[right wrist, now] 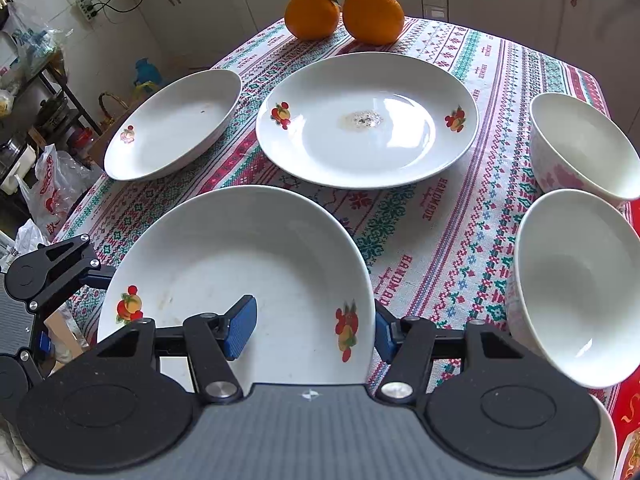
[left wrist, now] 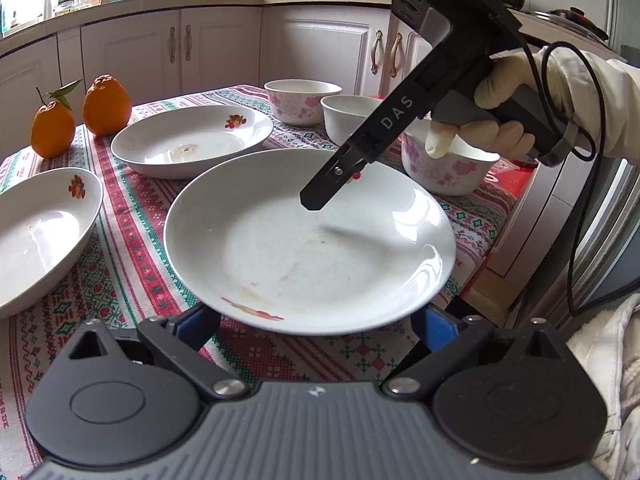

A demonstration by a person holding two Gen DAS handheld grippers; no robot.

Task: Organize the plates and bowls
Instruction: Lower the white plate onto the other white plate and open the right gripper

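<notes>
A white fruit-print plate [left wrist: 308, 240] [right wrist: 240, 264] lies nearest on the patterned tablecloth [right wrist: 432, 216]. My right gripper [right wrist: 312, 330] [left wrist: 314, 200] is shut on its rim, one blue pad inside the plate and the other against the outside. My left gripper [left wrist: 316, 326] [right wrist: 74, 308] stands wide at the opposite rim, which hides its fingertips. Beyond lie a stained plate [left wrist: 192, 140] [right wrist: 366, 120] and another plate [left wrist: 40, 232] [right wrist: 172, 124]. Three bowls [left wrist: 302, 100] [left wrist: 348, 120] [left wrist: 440, 168] stand at one side.
Two oranges [right wrist: 312, 14] [right wrist: 372, 12] sit at the far edge of the table. A gloved hand [left wrist: 492, 92] holds the right gripper, its cable looping beside it. Two of the bowls [right wrist: 584, 144] [right wrist: 576, 284] stand close to the held plate. Kitchen cabinets surround the table.
</notes>
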